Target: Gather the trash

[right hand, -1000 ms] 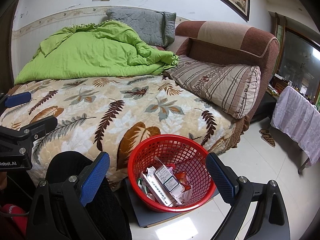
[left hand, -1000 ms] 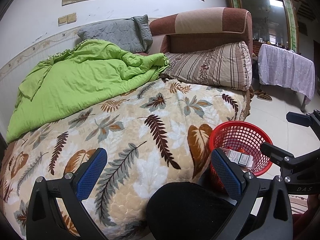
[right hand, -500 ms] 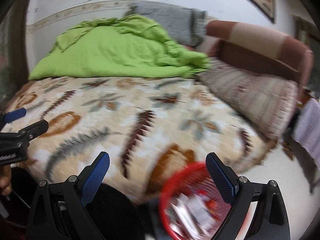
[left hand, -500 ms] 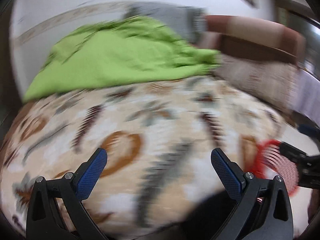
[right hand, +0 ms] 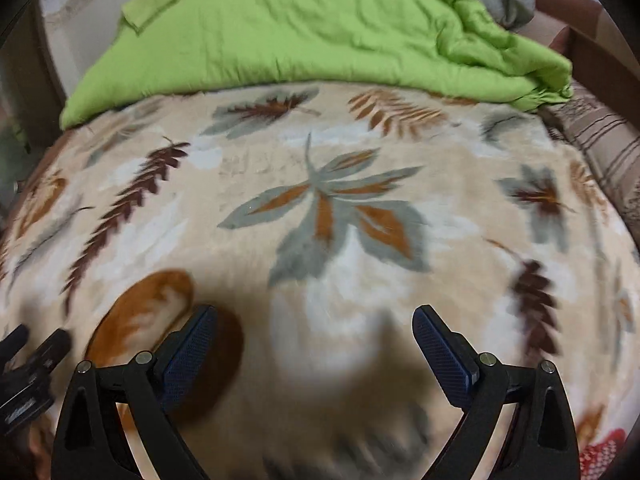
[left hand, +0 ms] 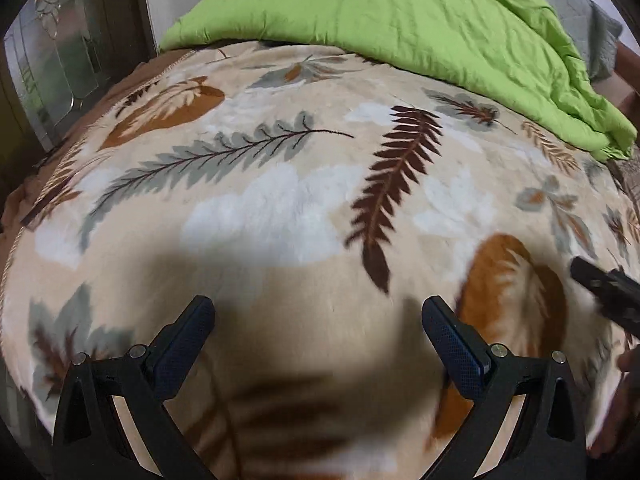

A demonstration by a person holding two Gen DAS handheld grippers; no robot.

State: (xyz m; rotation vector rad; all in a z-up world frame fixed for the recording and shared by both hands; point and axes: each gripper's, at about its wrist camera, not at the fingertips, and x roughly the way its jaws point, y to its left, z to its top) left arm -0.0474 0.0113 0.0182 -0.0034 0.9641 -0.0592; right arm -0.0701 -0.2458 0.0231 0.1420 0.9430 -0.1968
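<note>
Left wrist view: looking down on a plush cream blanket printed with brown, grey and rust fern leaves (left hand: 304, 184), spread over a bed and filling nearly the whole picture. Left gripper (left hand: 318, 314) poised just above that blanket, blue-padded black fingers (left hand: 182, 340) spread wide, nothing between them. Dark shadow of the rig cast across the blanket's near part. Farther back, a rumpled lime-green quilted comforter (left hand: 400, 12) lying along the far edge of the blanket, with a strip of grey quilted pillow (left hand: 592, 20) showing behind it at upper right. At far left, a dark wooden frame with patterned glass (left hand: 52, 52) beside the bed. At the right edge, blurred, part of the other black gripper and a bit of a hand (left hand: 616, 408).

Right wrist view: same leaf blanket (right hand: 340, 208), somewhat motion-blurred, again taking most of the frame. Right gripper (right hand: 314, 318) just over it, blue pads (right hand: 440, 344) wide apart and empty. Green comforter (right hand: 300, 28) heaped across the top, a brown striped cushion (right hand: 600, 148) at the right edge beside it. In the bottom right corner, a sliver of a red plastic mesh basket (right hand: 602, 454), off the edge of the bed; contents not discernible here. No loose trash discernible on the blanket in either view.
</note>
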